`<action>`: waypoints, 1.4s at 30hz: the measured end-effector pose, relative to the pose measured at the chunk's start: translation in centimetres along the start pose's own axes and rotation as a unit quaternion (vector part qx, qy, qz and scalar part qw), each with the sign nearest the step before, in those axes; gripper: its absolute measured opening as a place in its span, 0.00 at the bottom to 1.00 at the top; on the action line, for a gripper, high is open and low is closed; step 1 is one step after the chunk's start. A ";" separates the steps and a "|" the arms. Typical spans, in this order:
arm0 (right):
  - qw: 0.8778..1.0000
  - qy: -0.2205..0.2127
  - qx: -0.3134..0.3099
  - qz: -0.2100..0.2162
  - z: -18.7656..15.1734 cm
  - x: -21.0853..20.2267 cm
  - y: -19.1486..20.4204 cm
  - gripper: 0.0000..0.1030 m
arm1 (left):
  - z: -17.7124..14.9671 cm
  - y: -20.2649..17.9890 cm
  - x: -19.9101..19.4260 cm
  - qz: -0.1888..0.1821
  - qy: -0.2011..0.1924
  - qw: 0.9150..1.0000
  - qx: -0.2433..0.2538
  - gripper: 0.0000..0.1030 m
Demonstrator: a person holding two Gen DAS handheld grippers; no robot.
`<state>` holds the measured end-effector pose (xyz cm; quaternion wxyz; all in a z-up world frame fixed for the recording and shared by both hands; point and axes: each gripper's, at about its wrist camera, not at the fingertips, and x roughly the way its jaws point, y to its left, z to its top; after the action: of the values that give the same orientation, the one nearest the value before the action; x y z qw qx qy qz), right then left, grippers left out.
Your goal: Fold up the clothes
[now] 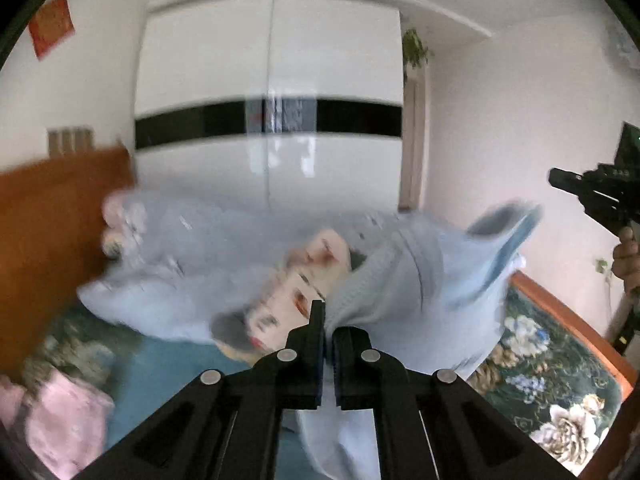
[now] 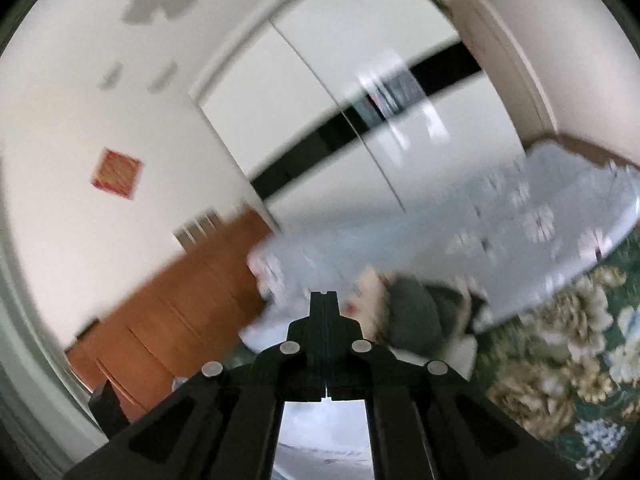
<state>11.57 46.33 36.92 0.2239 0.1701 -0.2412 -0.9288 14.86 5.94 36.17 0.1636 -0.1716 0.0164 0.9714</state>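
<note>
Motion blur smears the pale blue garment (image 1: pixel 400 280) and the printed items behind it in the left wrist view, so their pattern cannot be read. The right tool (image 1: pixel 600 196) is cut off by the picture's edge there. In the right wrist view the pale floral cloth (image 2: pixel 520 232) is equally blurred

The garment (image 1: pixel 400 276) is soft pale-blue cloth with a fine knit texture. Both grippers (image 1: pixel 327 332) (image 2: pixel 325 312) look like matt black plastic with bright metal pins. The wardrobe (image 1: pixel 272 96) is glossy white with a shiny black band. The headboard (image 1: pixel 52 240) is smooth brown wood. The bedspread (image 1: pixel 548 380) is flowered cloth.
</note>
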 end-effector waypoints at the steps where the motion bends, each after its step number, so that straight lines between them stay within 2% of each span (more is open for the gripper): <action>1: 1.000 -0.015 -0.007 0.005 0.2 -1.0 1.1 0.00 | 0.3 0.1 -1.6 0.005 -0.010 1.000 0.004 0.04; 3: 0.999 -0.034 -0.020 0.014 0.3 -2.8 3.1 0.00 | 0.3 0.4 -4.1 0.015 -0.023 1.000 0.013 0.04; 5: 0.999 -0.015 -0.028 0.015 -1.0 -2.7 3.9 0.00 | -0.2 0.9 -6.0 0.025 -0.030 0.999 0.019 0.04; 8: 0.999 0.038 -0.028 0.015 -4.5 -0.6 4.5 0.00 | -2.1 2.8 -7.0 0.037 -0.018 0.999 0.010 0.03; 11: 0.994 0.108 -0.018 0.008 -8.9 3.3 4.3 0.00 | -4.3 5.0 -7.0 0.054 0.005 0.999 -0.006 0.03; 15: 0.977 0.212 -0.018 -0.015 -15.0 9.9 3.8 0.01 | -7.5 7.8 -7.0 0.082 0.031 0.996 -0.021 0.03; 17: 0.967 0.252 -0.020 -0.013 -17.5 12.4 3.5 0.01 | -8.9 9.2 -7.1 0.089 0.042 0.995 -0.035 0.03; 23: 0.939 0.340 -0.049 -0.004 -23.2 19.4 4.5 0.01 | -13.5 14.6 -6.1 0.132 0.085 0.985 -0.071 0.04; 28: 0.913 0.397 -0.089 0.012 -27.7 24.6 6.0 0.01 | -19.4 20.6 -4.8 0.173 0.140 0.965 -0.136 0.04; 33: 0.882 0.457 -0.116 0.022 -33.0 30.6 6.9 0.01 | -26.8 25.6 -4.1 0.205 0.201 0.936 -0.206 0.04; 37: 0.855 0.501 -0.132 0.030 -37.3 35.6 8.1 0.03 | -32.2 28.4 -4.2 0.214 0.233 0.910 -0.269 0.04; 41: 0.824 0.538 -0.172 0.050 -41.6 39.8 10.2 0.33 | -35.6 29.5 -4.1 0.218 0.253 0.894 -0.297 0.04; 42: 0.815 0.548 -0.180 0.059 -42.6 40.8 10.8 0.37 | -36.2 29.7 -4.1 0.217 0.257 0.891 -0.304 0.04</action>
<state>-1.07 1.75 -1.09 0.4003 0.5928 0.0833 -0.6939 20.77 -26.63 2.74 -0.1216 -0.4489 -0.2013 0.8621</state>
